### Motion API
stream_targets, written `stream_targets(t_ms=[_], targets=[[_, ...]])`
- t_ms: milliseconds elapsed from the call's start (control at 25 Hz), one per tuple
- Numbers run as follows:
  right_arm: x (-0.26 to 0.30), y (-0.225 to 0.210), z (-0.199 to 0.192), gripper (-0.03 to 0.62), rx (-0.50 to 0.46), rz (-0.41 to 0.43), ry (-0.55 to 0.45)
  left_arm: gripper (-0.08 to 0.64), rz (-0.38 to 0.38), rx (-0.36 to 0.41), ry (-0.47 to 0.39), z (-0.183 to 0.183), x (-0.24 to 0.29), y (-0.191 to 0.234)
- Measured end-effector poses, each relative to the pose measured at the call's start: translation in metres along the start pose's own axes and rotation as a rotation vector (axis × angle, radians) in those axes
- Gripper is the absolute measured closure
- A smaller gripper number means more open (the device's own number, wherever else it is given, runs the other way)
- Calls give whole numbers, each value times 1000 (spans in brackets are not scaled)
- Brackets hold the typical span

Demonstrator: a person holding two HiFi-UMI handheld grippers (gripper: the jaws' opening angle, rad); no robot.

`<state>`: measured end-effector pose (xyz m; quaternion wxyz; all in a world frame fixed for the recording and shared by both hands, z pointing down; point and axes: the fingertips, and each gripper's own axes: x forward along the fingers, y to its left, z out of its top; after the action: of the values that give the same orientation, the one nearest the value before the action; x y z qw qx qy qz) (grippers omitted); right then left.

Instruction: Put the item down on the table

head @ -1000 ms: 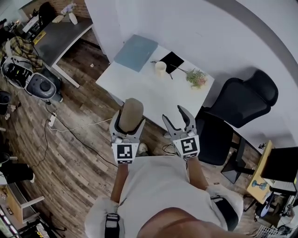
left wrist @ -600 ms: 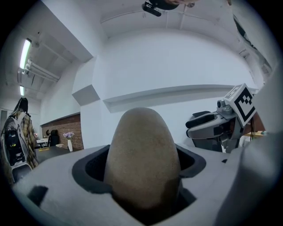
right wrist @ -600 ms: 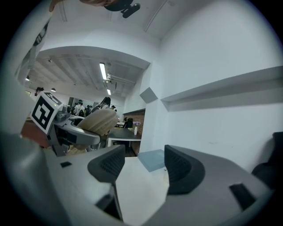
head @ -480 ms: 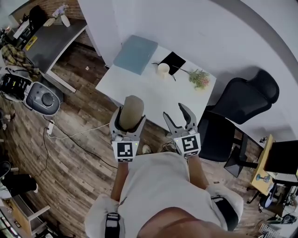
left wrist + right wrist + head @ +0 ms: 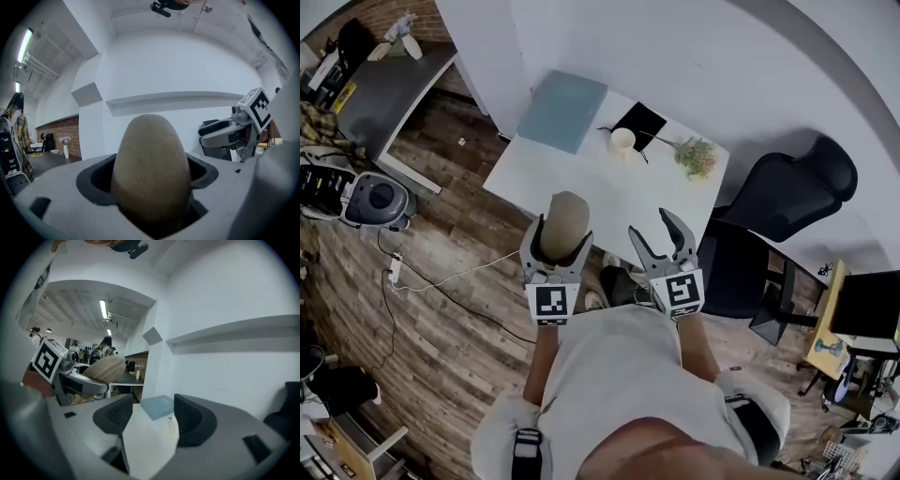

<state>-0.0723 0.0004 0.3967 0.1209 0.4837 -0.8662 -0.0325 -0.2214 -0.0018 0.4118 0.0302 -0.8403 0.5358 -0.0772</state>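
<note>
A tan, egg-shaped item [image 5: 563,220] [image 5: 151,173] stands upright between the jaws of my left gripper [image 5: 557,246], which is shut on it; it fills the middle of the left gripper view. It shows again as a tan item [image 5: 104,369] at the left of the right gripper view. My right gripper [image 5: 664,236] [image 5: 152,418] stands open beside it with nothing between its fingers. Both hang in the air at the near edge of the white table [image 5: 553,173] [image 5: 147,437], close to my body.
On the table lie a light blue pad [image 5: 562,110] [image 5: 158,406], a black square [image 5: 639,123], a pale cup [image 5: 622,140] and a small flower sprig [image 5: 697,156]. A black office chair [image 5: 783,211] stands at the right. A grey desk [image 5: 380,82] and a round grey device [image 5: 375,199] are at the left.
The view has shifted: table and floor things slid slightly left and up in the head view. Both grippers keep their place, the left still holding the tan item.
</note>
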Motion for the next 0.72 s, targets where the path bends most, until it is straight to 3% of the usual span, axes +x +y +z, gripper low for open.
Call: stream_targets(t_ms=[720], targets=[[78, -59, -3, 318, 32, 23, -18, 138, -11, 22, 39, 0, 83, 19]])
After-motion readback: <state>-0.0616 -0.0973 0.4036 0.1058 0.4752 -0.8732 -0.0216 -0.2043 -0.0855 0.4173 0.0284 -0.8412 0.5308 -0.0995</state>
